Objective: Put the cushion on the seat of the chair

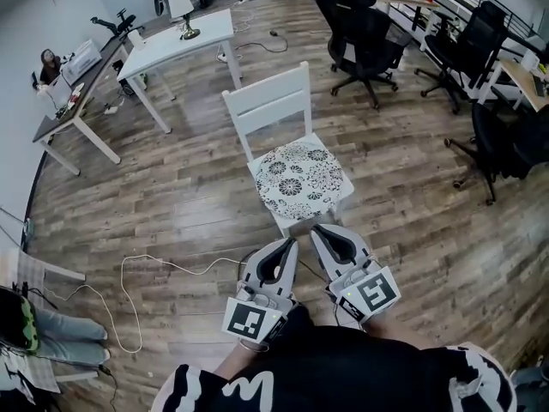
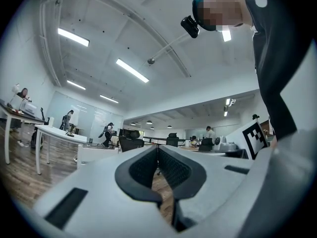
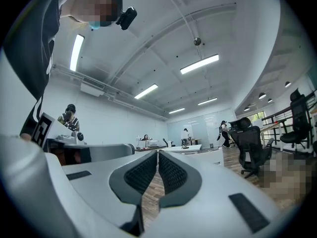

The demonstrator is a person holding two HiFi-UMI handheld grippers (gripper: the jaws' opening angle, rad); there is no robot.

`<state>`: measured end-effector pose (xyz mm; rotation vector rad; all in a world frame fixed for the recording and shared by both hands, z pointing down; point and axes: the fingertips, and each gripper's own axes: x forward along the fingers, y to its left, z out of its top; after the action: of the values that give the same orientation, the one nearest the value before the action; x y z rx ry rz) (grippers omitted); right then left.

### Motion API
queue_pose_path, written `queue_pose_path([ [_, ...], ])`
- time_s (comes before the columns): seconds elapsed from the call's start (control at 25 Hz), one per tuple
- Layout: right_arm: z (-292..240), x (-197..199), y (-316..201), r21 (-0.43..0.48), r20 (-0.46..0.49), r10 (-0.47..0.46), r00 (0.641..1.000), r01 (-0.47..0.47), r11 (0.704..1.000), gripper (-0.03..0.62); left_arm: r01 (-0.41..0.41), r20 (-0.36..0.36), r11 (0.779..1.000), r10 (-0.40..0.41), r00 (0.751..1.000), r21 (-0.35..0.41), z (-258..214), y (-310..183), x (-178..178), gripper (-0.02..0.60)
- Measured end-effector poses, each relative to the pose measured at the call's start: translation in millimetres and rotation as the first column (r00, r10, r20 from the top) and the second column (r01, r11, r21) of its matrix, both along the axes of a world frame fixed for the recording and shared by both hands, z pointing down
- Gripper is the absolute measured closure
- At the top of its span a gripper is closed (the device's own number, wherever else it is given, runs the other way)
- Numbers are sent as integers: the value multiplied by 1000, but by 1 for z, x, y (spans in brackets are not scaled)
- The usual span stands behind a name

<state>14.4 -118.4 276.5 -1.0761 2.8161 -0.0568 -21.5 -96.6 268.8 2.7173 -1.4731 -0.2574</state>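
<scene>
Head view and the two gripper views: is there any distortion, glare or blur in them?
Head view: strong fisheye, the floor planks bend toward the edges; the cushion is sharp and evenly lit. Left gripper view: round fisheye frame with black corners, lamps bright but no wide glare. Right gripper view: likewise, its lamps bright, no motion blur.

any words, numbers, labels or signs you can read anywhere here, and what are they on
No readable text in any view.
On the left gripper: a square black-and-white marker on its cube, a pattern, not letters.
On the right gripper: the same kind of marker.
On the person's dark top: white print, cut off by the frame edge, unreadable.
On the white desk: the things on it are too small to show any label.
</scene>
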Motion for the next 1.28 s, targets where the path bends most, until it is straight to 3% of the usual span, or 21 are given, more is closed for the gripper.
queue_pose_path([
  [0.48,13,67,107,3,-14,-22,1000,22,1000,566,19,-4,1000,-19,1000,-7,14,110,68,575],
  [0.84,-1,71,145,22,10,-70,997,70,997,566,89,4,996,-89,996,7,3,152,67,575],
  [1.28,7,67,177,-13,8,-62,998,62,998,566,62,-5,998,-62,998,-15,13,188,69,575],
])
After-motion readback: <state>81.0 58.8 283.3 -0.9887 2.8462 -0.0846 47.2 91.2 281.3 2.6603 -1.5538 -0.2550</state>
